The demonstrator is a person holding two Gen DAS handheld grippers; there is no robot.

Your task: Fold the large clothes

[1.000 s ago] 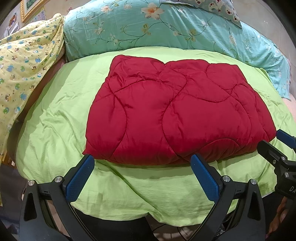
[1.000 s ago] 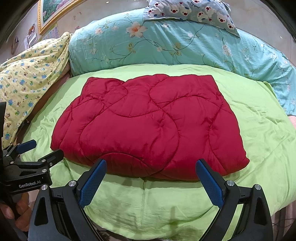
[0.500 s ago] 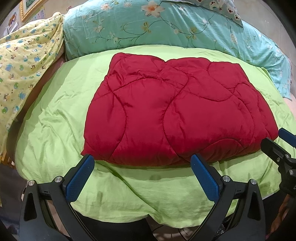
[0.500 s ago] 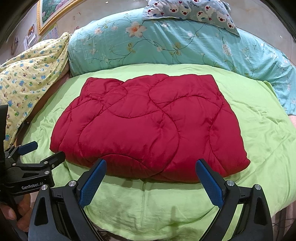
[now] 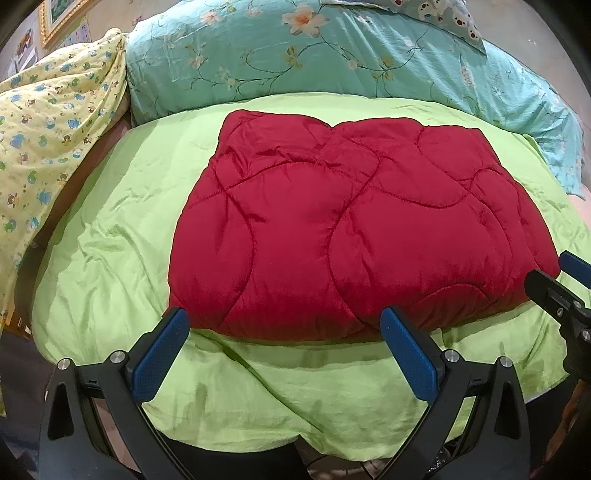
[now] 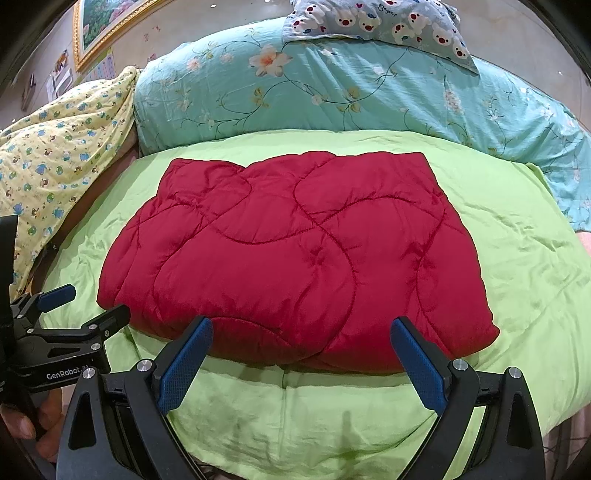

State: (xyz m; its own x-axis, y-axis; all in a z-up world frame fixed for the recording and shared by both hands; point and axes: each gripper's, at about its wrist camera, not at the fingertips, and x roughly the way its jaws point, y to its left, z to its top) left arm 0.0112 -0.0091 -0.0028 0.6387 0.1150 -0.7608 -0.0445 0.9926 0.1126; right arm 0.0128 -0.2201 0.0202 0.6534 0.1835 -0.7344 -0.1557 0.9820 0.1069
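Observation:
A red quilted garment (image 5: pixel 351 229) lies folded into a thick rectangle on the lime green bed cover (image 5: pixel 110 240); it also shows in the right wrist view (image 6: pixel 295 258). My left gripper (image 5: pixel 282 321) is open and empty, just short of the garment's near edge, toward its left corner. My right gripper (image 6: pixel 301 328) is open and empty, at the near edge toward the right corner. Each gripper shows in the other's view: the right one (image 5: pixel 554 273) at the right edge, the left one (image 6: pixel 85 306) at the lower left.
A teal floral duvet (image 6: pixel 332 85) is bunched along the back of the bed, with a bear-print pillow (image 6: pixel 376 22) on it. A yellow patterned blanket (image 5: pixel 48 129) is heaped at the left. The green cover (image 6: pixel 517 258) hangs over the near bed edge.
Both grippers have drawn back and risen slightly from the garment. The garment has not moved and both grippers have stayed open.

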